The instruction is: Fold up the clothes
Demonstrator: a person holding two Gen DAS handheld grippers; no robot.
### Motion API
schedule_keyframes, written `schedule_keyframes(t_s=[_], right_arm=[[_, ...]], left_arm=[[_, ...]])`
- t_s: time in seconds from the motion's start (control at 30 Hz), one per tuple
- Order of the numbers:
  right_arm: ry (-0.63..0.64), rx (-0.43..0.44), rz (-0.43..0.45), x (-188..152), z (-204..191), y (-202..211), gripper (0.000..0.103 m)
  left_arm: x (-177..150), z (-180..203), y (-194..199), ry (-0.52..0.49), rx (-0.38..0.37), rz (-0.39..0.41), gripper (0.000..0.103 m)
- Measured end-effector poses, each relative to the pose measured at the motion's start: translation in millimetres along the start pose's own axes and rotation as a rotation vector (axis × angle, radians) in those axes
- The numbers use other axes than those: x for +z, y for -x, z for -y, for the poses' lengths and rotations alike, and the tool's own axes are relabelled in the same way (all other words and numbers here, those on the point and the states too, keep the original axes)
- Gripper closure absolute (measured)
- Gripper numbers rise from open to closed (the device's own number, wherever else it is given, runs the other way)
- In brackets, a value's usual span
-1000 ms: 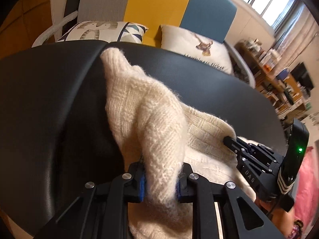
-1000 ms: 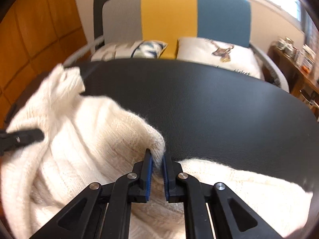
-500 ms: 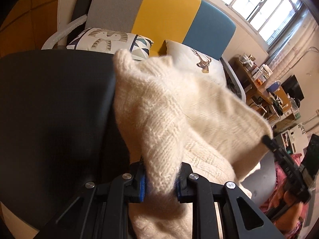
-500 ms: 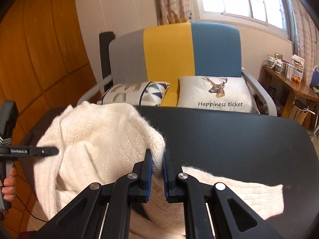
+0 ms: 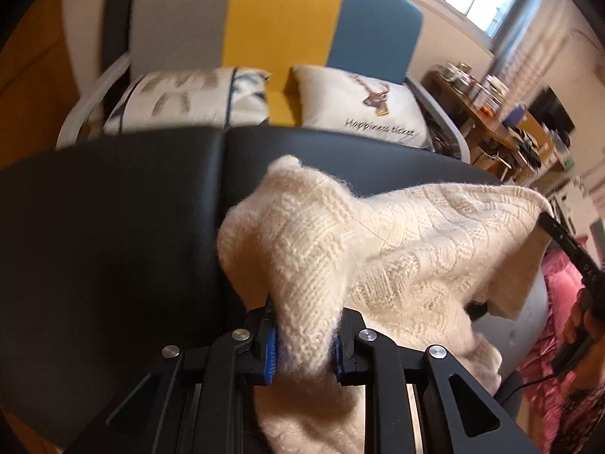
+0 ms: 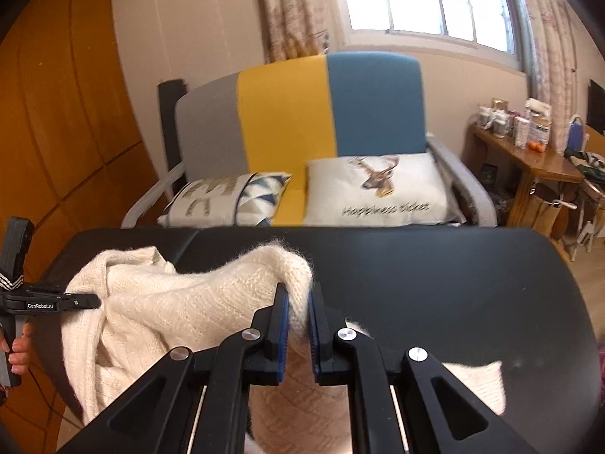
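Observation:
A cream knitted sweater (image 5: 397,242) hangs between both grippers above a black table (image 5: 106,227). My left gripper (image 5: 304,344) is shut on a thick bunched fold of it at the bottom of the left wrist view. My right gripper (image 6: 298,325) is shut on a thin edge of the same sweater (image 6: 181,302) in the right wrist view. The right gripper's fingertip (image 5: 548,223) pinches the sweater's far right corner in the left wrist view. At the left edge of the right wrist view the left gripper (image 6: 85,299) grips the sweater's other end. The rest of the sweater sags onto the table (image 6: 435,276).
Behind the table stands a grey, yellow and blue armchair (image 6: 329,113) with a patterned cushion (image 6: 227,204) and a deer cushion (image 6: 378,193). A wooden side table (image 6: 529,159) with jars stands at the right. A person's hand (image 6: 17,348) holds the left gripper's handle.
Both grippers have risen with the sweater, lifting its upper edge off the table and stretching it between them. The views have tilted up toward the armchair and window.

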State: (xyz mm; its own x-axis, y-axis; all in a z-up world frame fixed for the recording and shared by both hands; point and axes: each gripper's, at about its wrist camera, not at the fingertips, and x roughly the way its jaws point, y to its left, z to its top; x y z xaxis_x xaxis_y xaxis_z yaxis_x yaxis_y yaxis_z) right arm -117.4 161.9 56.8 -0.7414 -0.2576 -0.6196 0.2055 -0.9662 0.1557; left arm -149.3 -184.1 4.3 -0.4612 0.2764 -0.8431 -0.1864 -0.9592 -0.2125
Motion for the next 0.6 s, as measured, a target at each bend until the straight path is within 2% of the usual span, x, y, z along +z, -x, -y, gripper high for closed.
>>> schedule_keyframes(t_s=[0.1, 0.23, 0.3, 0.47, 0.6], right_arm=[[-0.026, -0.037, -0.01, 9, 16, -12, 0.095], [-0.034, -0.095, -0.077, 9, 29, -56, 0.095], [-0.043, -0.112, -0.126, 6, 37, -83, 0.095], [-0.018, -0.159, -0.227, -11, 41, -149, 0.095], [-0.025, -0.171, -0.286, -29, 42, -184, 0.094]], left_arm=[[23, 8, -30, -0.025, 0.016, -0.011, 0.081], [42, 12, -81, -0.023, 0.041, -0.051, 0.081], [42, 11, -106, -0.031, 0.07, -0.077, 0.081], [39, -2, -146, 0.008, 0.076, -0.131, 0.081], [41, -6, -159, -0.003, 0.075, -0.109, 0.079]])
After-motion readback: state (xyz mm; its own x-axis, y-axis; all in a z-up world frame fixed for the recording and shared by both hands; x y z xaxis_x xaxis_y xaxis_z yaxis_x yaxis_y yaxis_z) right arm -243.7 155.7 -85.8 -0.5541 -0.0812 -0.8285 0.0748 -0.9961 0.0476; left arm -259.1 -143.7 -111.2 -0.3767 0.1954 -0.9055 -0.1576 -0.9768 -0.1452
